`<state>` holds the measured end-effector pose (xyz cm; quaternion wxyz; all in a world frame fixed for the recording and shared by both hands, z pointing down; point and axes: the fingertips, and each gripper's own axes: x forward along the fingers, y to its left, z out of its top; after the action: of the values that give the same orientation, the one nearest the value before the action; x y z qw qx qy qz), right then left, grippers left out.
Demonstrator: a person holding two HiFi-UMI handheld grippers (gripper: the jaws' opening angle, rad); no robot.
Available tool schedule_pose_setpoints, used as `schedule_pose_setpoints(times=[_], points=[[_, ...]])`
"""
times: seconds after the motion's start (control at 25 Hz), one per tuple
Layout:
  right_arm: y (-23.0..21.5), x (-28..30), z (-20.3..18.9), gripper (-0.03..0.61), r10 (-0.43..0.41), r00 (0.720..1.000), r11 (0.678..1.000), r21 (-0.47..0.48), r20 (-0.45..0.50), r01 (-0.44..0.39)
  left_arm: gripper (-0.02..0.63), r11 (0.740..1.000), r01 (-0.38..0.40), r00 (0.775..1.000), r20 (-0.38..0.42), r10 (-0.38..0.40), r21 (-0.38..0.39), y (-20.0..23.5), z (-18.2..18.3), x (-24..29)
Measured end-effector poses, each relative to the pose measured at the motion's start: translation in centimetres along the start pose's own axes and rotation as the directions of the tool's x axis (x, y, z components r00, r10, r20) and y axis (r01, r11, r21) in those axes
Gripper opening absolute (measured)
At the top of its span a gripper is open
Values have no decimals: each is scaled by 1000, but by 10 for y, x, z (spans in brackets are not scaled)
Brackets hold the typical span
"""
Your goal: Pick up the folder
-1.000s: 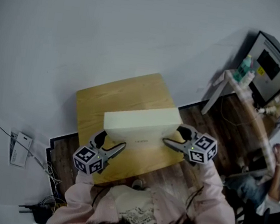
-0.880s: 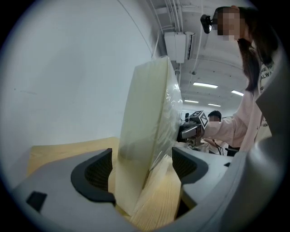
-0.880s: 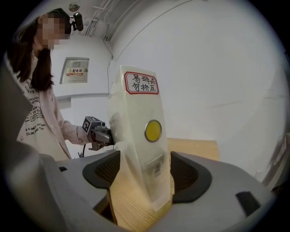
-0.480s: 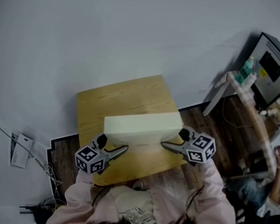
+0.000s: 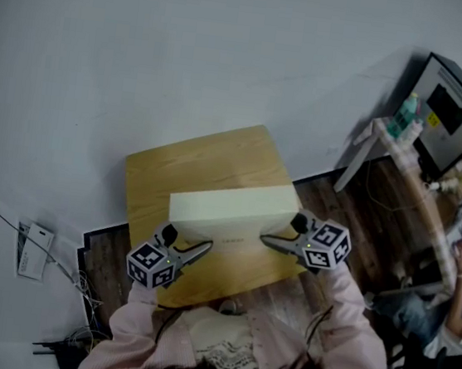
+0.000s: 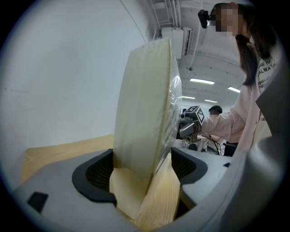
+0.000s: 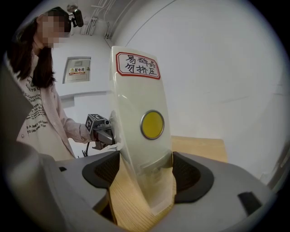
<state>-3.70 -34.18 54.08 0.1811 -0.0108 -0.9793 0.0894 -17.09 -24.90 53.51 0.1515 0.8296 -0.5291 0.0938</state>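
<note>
In the head view, print on the folder (image 5: 232, 207) is too small to read; the right edge cuts off a seated person (image 5: 456, 291).

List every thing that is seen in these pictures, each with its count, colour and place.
folder: one, pale yellow, upright on table, between both grippers
label: one, red-framed, on folder's end
sticker: one, yellow, below the label
table: one, light wood, by white wall
side table: one, white, right, bearing bottles
monitor: one, dark, far right
seated person: one, right edge
left gripper: one, grey, shut on folder's end
right gripper: one, grey, jaws just closed further on folder's other end
</note>
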Motion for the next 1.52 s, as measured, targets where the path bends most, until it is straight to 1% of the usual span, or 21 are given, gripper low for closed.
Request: schedule_pose_setpoints(times=[0.16,0.32,0.72,0.88,1.12,1.52], points=[[-1,-1,-1,370,-9,1000,1000,-24,4,9,393,1000,-12,1000,7,12,8,0,-1,0],[-2,-1,-1,368,-18,1000,999,-29,10,18,391,1000,-17,1000,-5,17,3,0,0,-1],[4,-5,3,365,-28,999,1000,-9,16,28,390,1000,-29,999,-20,29,10,-3,5,-3],[6,-9,7,364,-32,998,999,-1,47,32,390,999,-34,999,-7,34,13,-7,10,-7],[11,-19,17,360,-39,996,999,-16,81,40,390,999,-46,999,17,46,8,-16,20,-13],[33,-38,40,359,-46,988,999,-19,149,49,388,998,-67,996,67,66,7,-36,42,-34]])
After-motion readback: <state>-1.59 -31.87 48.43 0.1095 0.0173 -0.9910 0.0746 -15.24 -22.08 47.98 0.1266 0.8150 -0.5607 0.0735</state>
